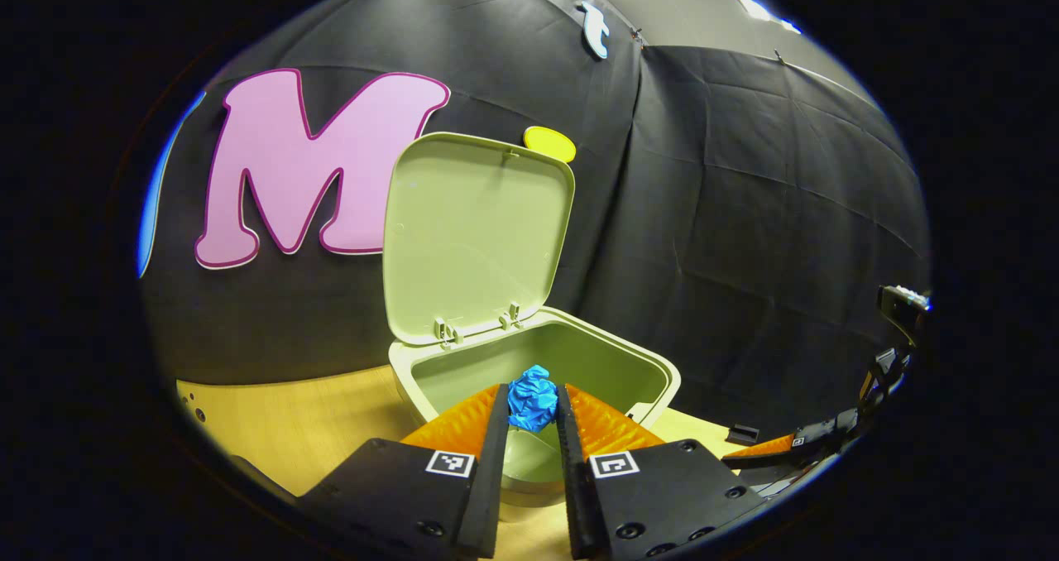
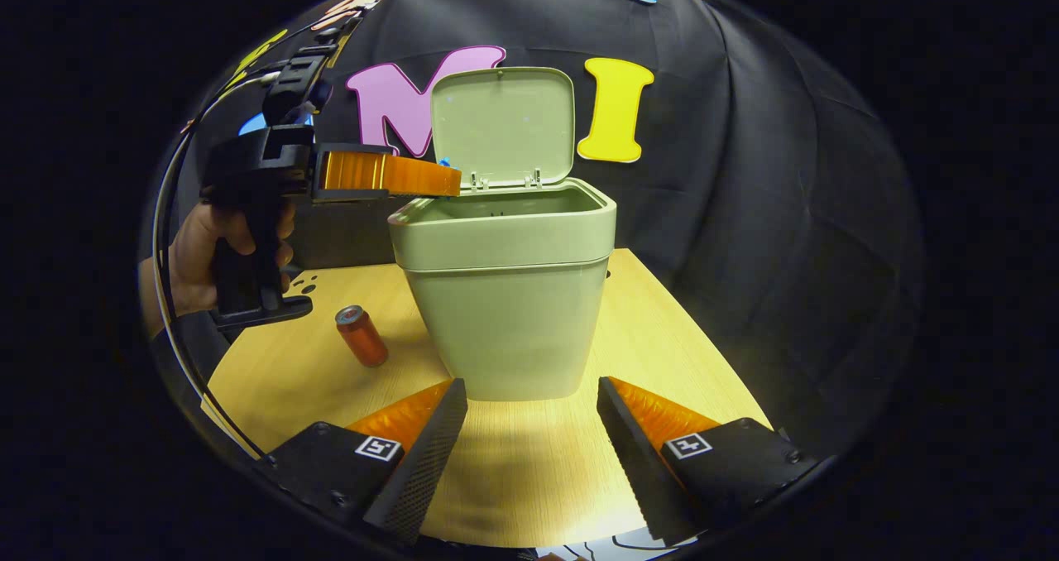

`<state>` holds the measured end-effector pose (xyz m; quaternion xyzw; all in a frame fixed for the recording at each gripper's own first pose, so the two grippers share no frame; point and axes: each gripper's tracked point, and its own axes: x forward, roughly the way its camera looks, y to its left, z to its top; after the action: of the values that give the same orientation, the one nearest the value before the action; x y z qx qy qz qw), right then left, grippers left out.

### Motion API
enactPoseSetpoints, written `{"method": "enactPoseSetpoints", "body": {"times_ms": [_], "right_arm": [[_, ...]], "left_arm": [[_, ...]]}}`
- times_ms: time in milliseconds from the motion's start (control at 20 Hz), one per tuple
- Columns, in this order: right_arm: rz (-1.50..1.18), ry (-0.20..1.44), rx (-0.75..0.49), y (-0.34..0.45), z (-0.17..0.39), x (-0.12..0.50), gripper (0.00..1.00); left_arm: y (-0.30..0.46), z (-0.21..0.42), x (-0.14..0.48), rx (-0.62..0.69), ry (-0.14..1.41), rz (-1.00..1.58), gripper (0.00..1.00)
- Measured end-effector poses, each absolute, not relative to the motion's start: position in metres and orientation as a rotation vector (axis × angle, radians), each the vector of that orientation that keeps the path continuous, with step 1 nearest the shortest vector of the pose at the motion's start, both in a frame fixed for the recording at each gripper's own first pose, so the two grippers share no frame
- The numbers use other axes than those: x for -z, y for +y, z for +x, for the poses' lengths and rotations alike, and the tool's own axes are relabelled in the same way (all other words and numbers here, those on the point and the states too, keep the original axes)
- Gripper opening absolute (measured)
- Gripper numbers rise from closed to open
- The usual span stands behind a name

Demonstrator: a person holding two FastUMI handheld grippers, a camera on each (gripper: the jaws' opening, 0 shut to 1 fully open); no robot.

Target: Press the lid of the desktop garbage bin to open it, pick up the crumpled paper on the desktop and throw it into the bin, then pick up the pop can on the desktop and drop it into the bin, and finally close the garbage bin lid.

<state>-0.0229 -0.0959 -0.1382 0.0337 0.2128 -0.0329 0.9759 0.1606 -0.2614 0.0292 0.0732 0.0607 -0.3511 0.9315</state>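
The pale green bin (image 1: pixel 637 371) (image 2: pixel 505 296) stands on the wooden table with its lid (image 1: pixel 476 230) (image 2: pixel 503 122) swung up. My left gripper (image 1: pixel 534 400) is shut on the blue crumpled paper (image 1: pixel 532 398), held over the bin's open mouth. In the right gripper view that same gripper (image 2: pixel 451 176), held by a hand (image 2: pixel 194 255), reaches over the bin's left rim. A red pop can (image 2: pixel 361 336) stands tilted on the table, left of the bin. My right gripper (image 2: pixel 529 395) hangs open in front of the bin, holding nothing.
The wooden table (image 2: pixel 529 478) runs around the bin, with its edges near on the left and right. Black cloth walls close in behind. The other gripper (image 1: pixel 827 441) shows at the far right of the left gripper view.
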Motion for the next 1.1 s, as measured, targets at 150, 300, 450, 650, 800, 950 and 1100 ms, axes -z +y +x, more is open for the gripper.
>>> {"method": "enactPoseSetpoints", "body": {"times_ms": [150, 300, 450, 650, 800, 950, 1100], "right_arm": [[0.068, 0.435, 0.06, -0.094, -0.021, 0.14, 0.99], [0.063, 0.438, 0.038, -0.087, -0.016, 0.14, 0.99], [0.053, 0.438, 0.016, -0.077, -0.013, 0.14, 1.0], [0.066, 0.421, -0.026, -0.058, -0.005, 0.135, 0.99], [0.053, 0.425, -0.085, -0.036, -0.002, 0.138, 0.98], [0.025, 0.432, -0.143, -0.013, -0.002, 0.142, 0.98], [0.007, 0.433, -0.195, 0.007, 0.0, 0.143, 0.99]], "left_arm": [[-0.264, 0.16, -0.03, 0.723, 0.097, 0.185, 0.43], [-0.26, 0.16, -0.034, 0.699, 0.072, 0.223, 0.71], [-0.249, 0.162, -0.044, 0.658, 0.033, 0.226, 0.99], [-0.206, 0.159, -0.053, 0.551, 0.0, 0.192, 0.99], [-0.16, 0.152, -0.049, 0.453, 0.006, 0.133, 0.99], [-0.106, 0.145, -0.034, 0.339, 0.03, 0.129, 0.99], [-0.055, 0.129, -0.015, 0.246, 0.068, 0.126, 0.99]]}}
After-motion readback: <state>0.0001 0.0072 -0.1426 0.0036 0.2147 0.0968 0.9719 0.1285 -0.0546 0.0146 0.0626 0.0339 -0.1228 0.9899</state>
